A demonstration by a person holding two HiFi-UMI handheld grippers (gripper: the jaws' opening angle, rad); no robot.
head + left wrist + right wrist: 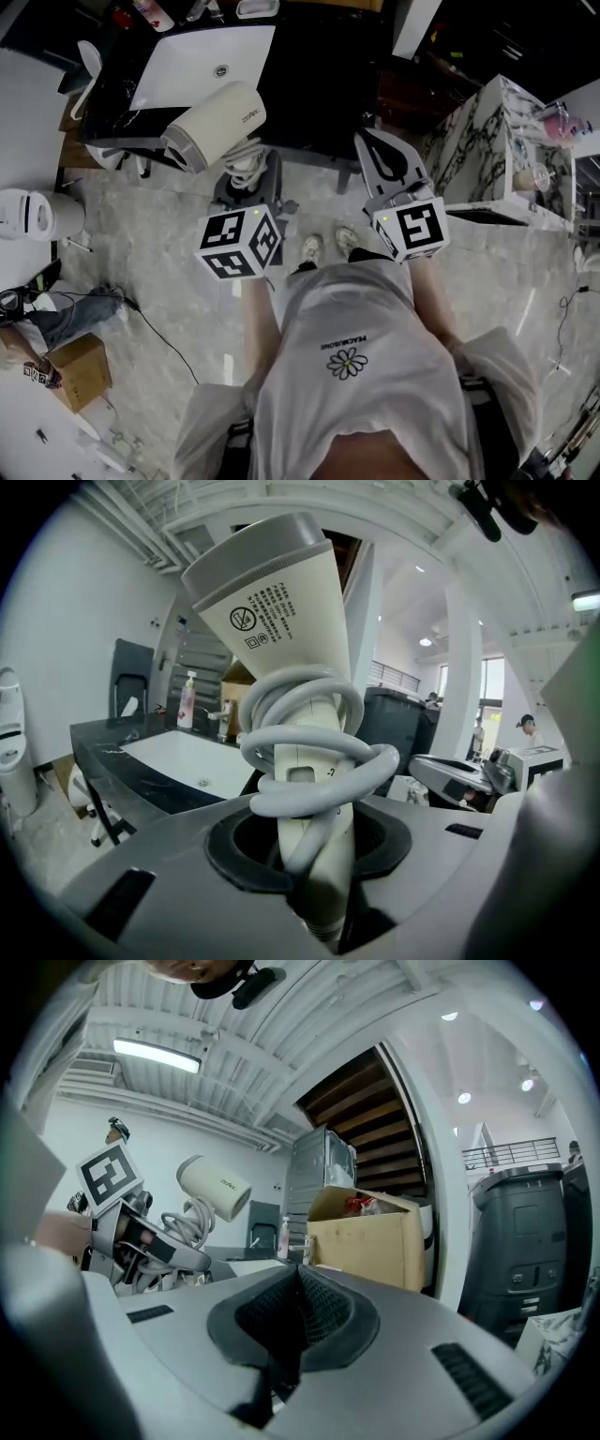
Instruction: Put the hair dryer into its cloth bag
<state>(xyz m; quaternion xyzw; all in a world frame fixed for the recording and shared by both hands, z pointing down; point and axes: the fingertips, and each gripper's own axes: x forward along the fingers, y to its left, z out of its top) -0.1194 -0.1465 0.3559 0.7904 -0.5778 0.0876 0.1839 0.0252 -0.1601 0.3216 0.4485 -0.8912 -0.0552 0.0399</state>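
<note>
Cream hair dryer (pixel 217 120) is gripped by its handle, grey cord (pixel 309 752) coiled round it, in the left gripper (pixel 314 847) jaws and held in the air, barrel up. It is seen in front of the black bench (pixel 319 84) with a white sink (pixel 202 61). Right gripper (pixel 295 1309) jaws are closed on nothing, held beside it above the marble floor (pixel 159 253).

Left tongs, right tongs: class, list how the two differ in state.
The left tongs grip the hair dryer by its handle; the right tongs hold nothing. The left tongs' jaws stand apart around that handle; the right tongs' jaws are pressed together. Both carry a marker cube.
</note>
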